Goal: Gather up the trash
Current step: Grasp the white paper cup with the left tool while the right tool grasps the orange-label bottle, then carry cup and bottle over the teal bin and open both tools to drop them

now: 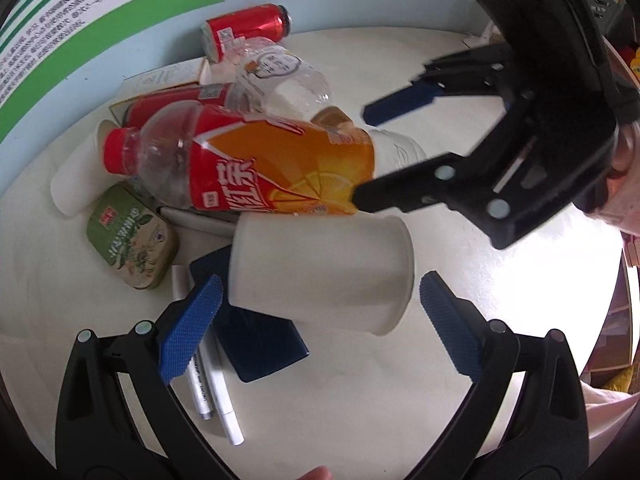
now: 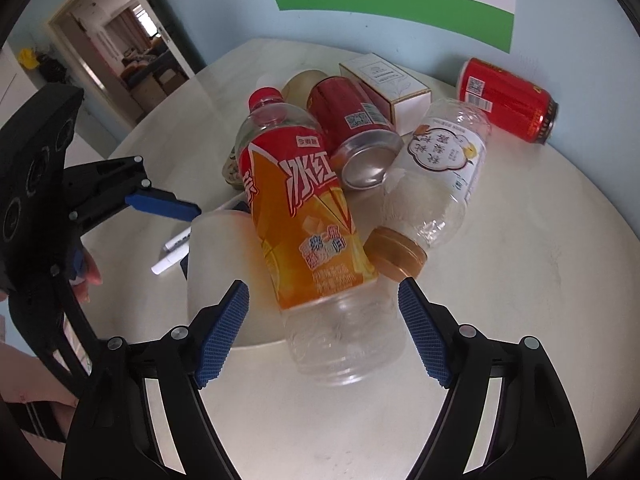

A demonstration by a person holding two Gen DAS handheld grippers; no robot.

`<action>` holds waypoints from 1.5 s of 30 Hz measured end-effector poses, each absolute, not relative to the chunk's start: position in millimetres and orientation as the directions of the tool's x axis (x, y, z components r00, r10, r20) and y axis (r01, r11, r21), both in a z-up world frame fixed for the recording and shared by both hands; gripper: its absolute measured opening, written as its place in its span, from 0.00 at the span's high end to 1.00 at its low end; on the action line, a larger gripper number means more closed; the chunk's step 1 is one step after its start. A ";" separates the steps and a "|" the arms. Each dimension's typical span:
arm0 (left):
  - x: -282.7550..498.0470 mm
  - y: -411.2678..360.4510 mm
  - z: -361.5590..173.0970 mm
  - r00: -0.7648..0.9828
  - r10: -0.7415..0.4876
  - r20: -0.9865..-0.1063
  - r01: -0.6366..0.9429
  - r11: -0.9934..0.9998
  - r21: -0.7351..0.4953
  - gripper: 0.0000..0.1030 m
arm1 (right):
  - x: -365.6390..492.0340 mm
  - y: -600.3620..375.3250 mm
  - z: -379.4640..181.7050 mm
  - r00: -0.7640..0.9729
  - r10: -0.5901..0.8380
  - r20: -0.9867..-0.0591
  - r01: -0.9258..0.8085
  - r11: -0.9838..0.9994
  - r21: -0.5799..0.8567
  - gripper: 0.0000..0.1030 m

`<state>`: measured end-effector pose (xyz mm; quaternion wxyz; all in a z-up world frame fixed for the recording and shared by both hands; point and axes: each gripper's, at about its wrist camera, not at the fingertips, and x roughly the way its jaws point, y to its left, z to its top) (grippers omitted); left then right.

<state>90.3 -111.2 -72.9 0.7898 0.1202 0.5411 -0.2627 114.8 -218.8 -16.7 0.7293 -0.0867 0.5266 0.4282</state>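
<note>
An empty plastic bottle (image 1: pixel 260 168) (image 2: pixel 308 220) with an orange label and a red cap lies across a tipped white paper cup (image 1: pixel 320 272) (image 2: pixel 216 248). My right gripper (image 2: pixel 324 332) (image 1: pixel 362 156) points down over the bottle's clear base. Its jaws are closing with the base between them, and a gap still shows beside the left pad (image 2: pixel 224 332). My left gripper (image 1: pixel 320 330) is open astride the paper cup, with neither pad touching it. One of its fingers (image 2: pixel 164 204) shows in the right wrist view.
On the round white table (image 1: pixel 460 60) lie a clear bottle with a gold cap (image 2: pixel 440 168), two red cans (image 2: pixel 508 100) (image 2: pixel 352 120), a white box (image 2: pixel 384 76), a green tin (image 1: pixel 130 236), pens (image 1: pixel 212 380), a dark blue case (image 1: pixel 264 344) and another white cup (image 1: pixel 74 184).
</note>
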 end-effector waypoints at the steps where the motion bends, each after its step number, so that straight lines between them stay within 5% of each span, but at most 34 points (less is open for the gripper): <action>1: 89.9 -113.1 -75.4 0.278 -0.279 -0.919 0.552 0.829 -0.085 0.06 | 116.7 -216.0 -19.3 0.075 0.530 -0.845 -0.719 0.616 0.323 0.25; 16: 100.8 -118.7 -90.8 0.357 -0.256 -0.898 0.562 0.827 -0.012 0.12 | 119.7 -214.2 -32.5 0.048 0.533 -0.845 -0.733 0.594 0.333 0.41; 45: 3.3 -23.3 -23.3 0.510 -0.063 -0.858 0.279 0.956 0.096 0.12 | 40.6 -253.9 15.9 0.011 0.602 -0.799 -0.711 0.566 0.417 0.41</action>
